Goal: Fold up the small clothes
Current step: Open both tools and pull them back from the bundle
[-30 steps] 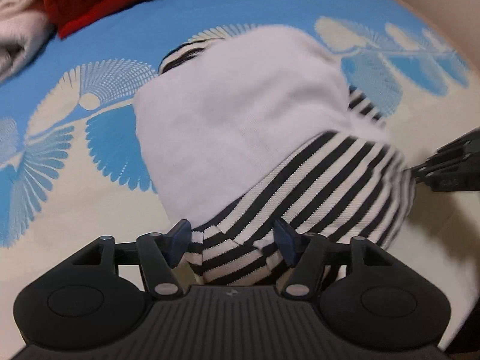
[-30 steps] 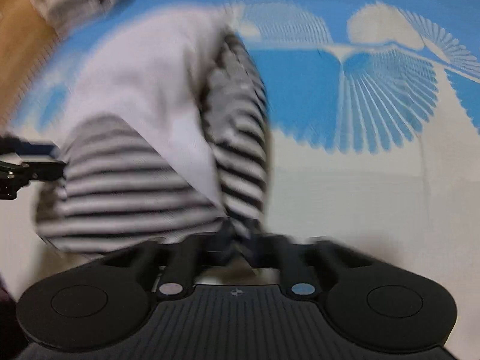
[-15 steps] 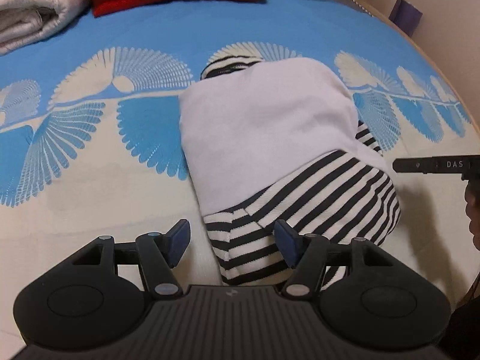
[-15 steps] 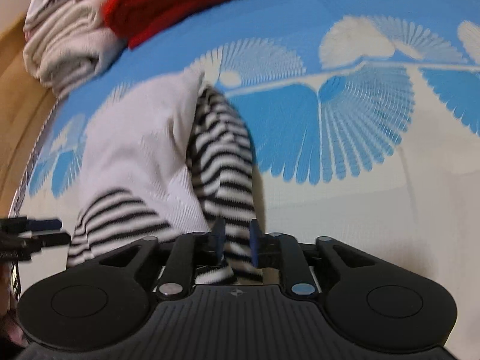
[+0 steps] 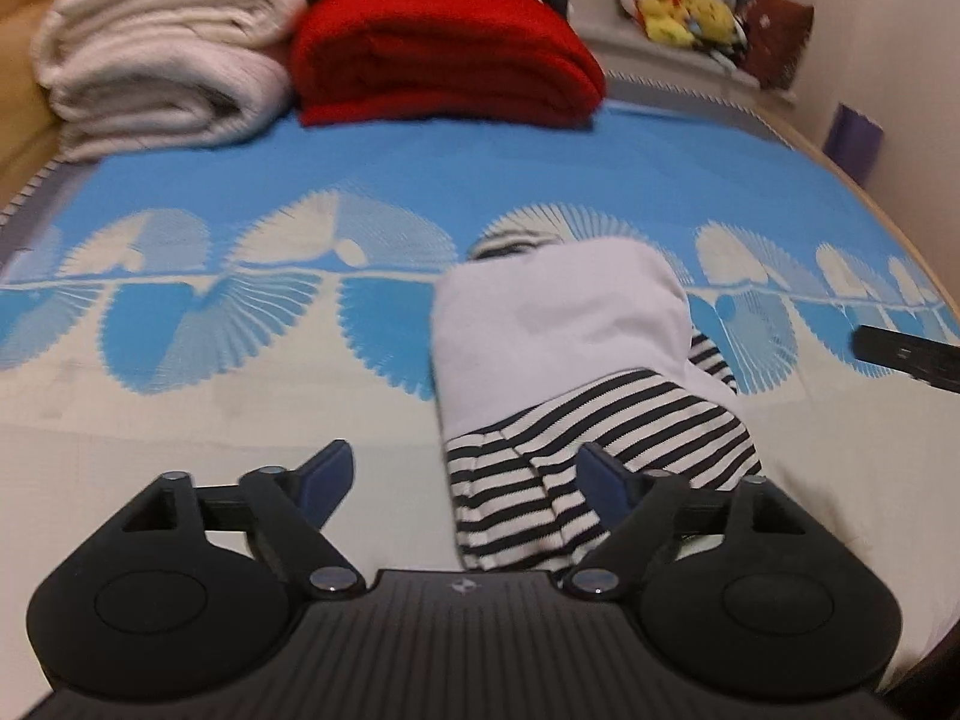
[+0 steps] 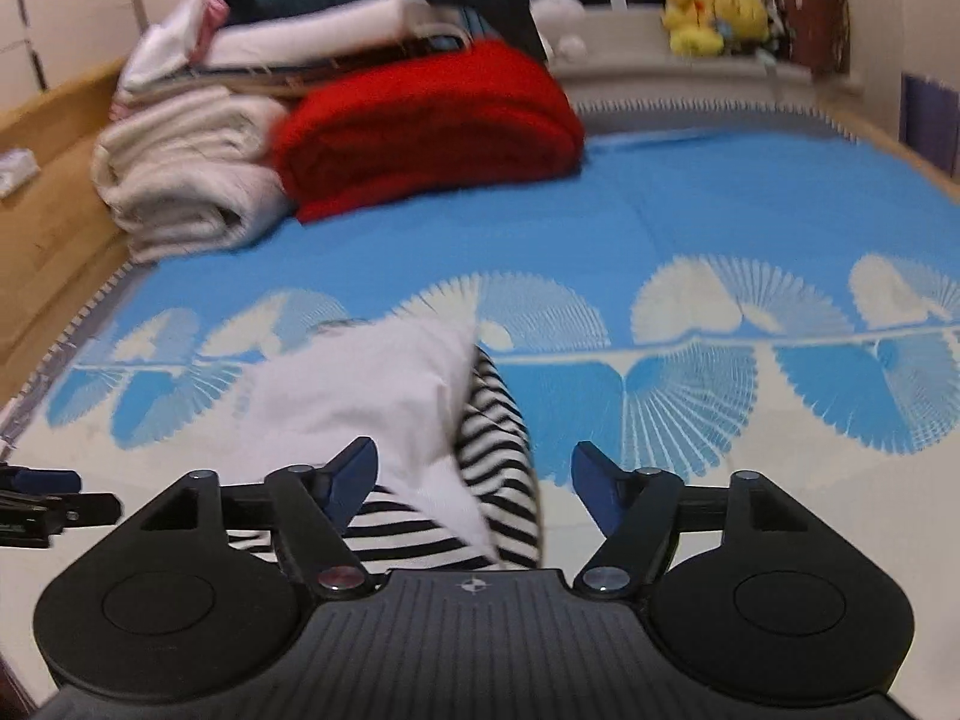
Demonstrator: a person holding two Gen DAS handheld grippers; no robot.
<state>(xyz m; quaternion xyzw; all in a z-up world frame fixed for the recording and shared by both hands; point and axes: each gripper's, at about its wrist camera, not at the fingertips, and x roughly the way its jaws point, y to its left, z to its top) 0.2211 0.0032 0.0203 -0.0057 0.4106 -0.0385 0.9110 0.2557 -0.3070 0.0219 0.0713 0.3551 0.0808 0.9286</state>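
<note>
A small folded garment (image 5: 570, 354), white with black-and-white striped parts, lies on the blue and cream patterned bed cover (image 5: 240, 360). In the right wrist view the same garment (image 6: 384, 396) sits low and left of centre. My left gripper (image 5: 465, 474) hovers above its near striped end, jaws opening wide, with no pad pressing the cloth. My right gripper (image 6: 474, 477) is lifted above the garment's right side, jaws also opening, nothing gripped. The right gripper's finger (image 5: 906, 354) shows at the left view's right edge.
A folded red blanket (image 5: 444, 60) and rolled cream blankets (image 5: 162, 78) are stacked at the bed's far end, with more folded linen on top. Yellow plush toys (image 6: 714, 18) sit on a ledge behind. A wooden bed side (image 6: 54, 180) runs along the left.
Both grippers rose and drew back from the garment. The right gripper, shut on the striped edge a second ago, let go and spread wide. The left jaws widened too. The garment stays folded on the bed.
</note>
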